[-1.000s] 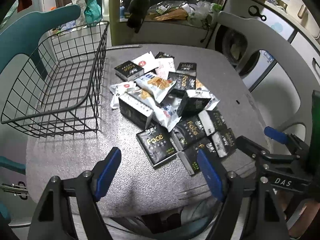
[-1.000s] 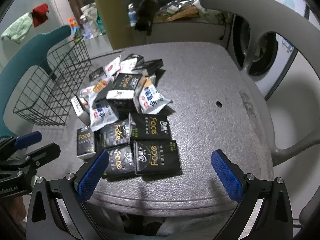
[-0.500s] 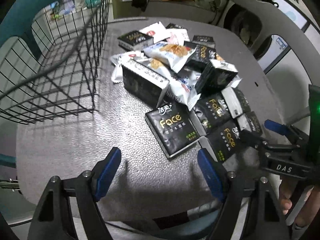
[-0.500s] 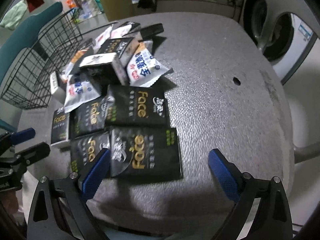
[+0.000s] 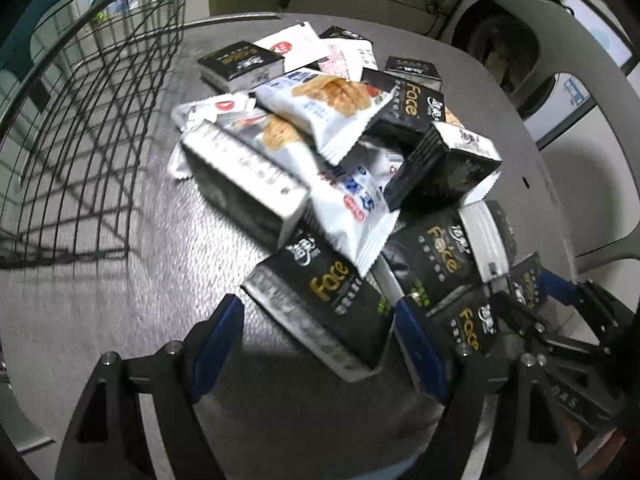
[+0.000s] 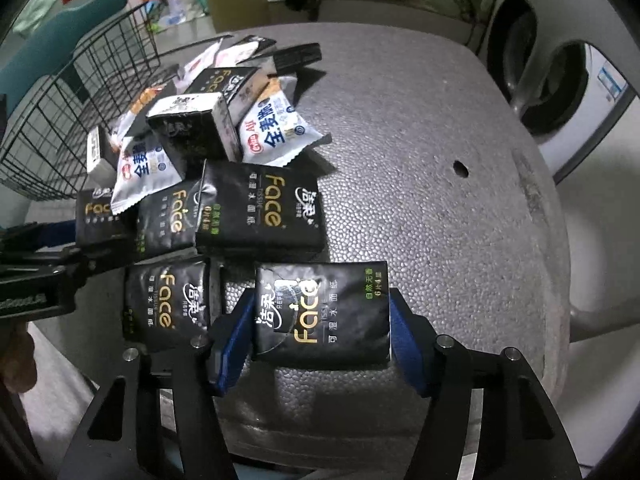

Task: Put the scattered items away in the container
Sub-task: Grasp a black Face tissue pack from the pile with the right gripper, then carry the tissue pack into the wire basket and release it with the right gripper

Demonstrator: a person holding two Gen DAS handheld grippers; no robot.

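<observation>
Closing on the nearest black tissue pack, the right claw has one blue pad at each short end of it, and the pads look to be touching the wrapper already. The pack lies flat on the grey foam desk, at the near edge of the heap, just clear of the next pack to its left. The wrapper is soft, so a squeeze across its ends may buckle it rather than grip it, and it could slide out on the lift. The pads also sit low on the pack; a tilt would let it droop and fall.

The left claw stands apart around another black pack, whose far end lies under a white snack bag. Lifting that pack could drag the bag and tip the box perched above it, spilling the heap toward the desk edge.

The two claws work very near each other here, so they could knock together. The wire basket waits at the left of the desk, with nothing visible inside it in these views.
</observation>
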